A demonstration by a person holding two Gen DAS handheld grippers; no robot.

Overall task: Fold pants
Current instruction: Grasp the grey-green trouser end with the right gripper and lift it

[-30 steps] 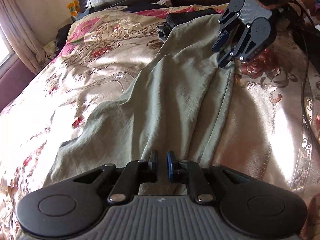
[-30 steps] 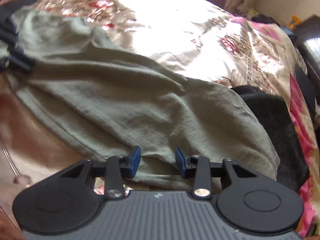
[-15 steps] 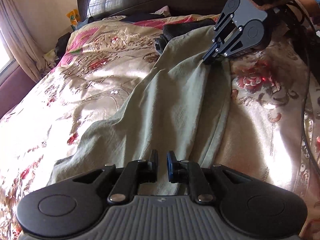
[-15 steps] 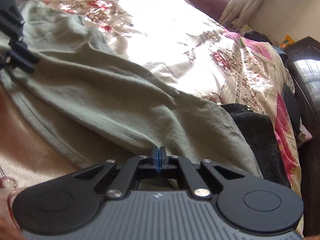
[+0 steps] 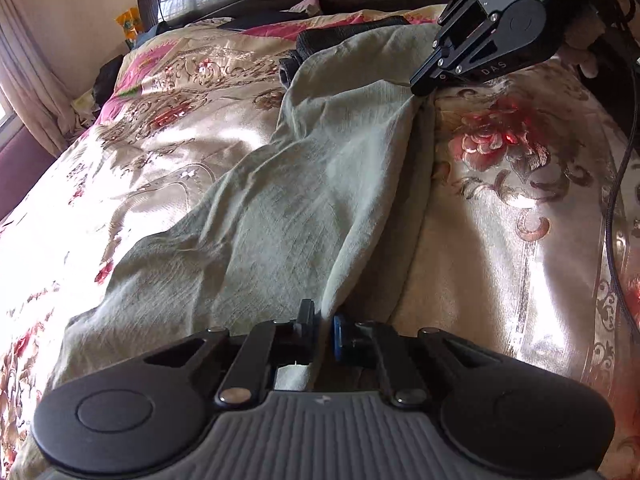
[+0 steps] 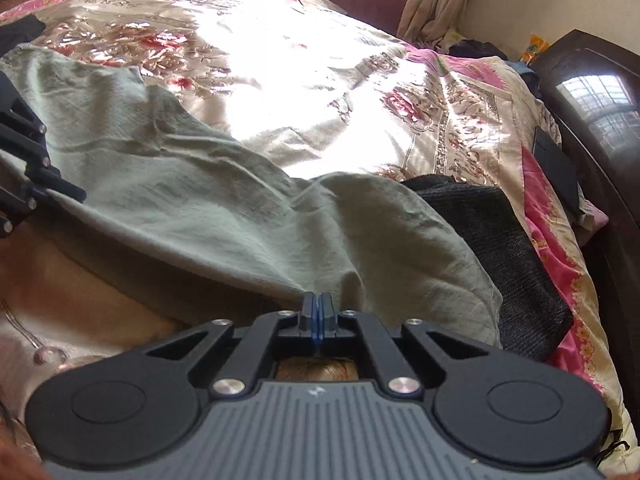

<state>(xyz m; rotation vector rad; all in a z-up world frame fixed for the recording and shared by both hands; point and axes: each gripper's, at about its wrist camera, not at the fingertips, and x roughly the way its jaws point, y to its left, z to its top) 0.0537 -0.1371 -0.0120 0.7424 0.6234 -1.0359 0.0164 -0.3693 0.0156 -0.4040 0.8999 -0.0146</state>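
Pants (image 5: pixel 288 208) stretched lengthwise on bed (image 5: pixel 520 240), long axis running from left tongs (image 5: pixel 322 330) to right tongs (image 6: pixel 318 314). Left tongs, just narrowed, pinch near edge; right clamped on far edge. Next move likely carries both ends sideways.

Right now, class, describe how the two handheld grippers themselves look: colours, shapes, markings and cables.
Both are black, with two round discs joined by angular linkage arms, silver pivot screws and a grey ribbed body. The left gripper has slim fingers with a blue pad. The right gripper shows blue between its fingers; from the left view, its side bears the pale letters "DAS", and black cables trail nearby.
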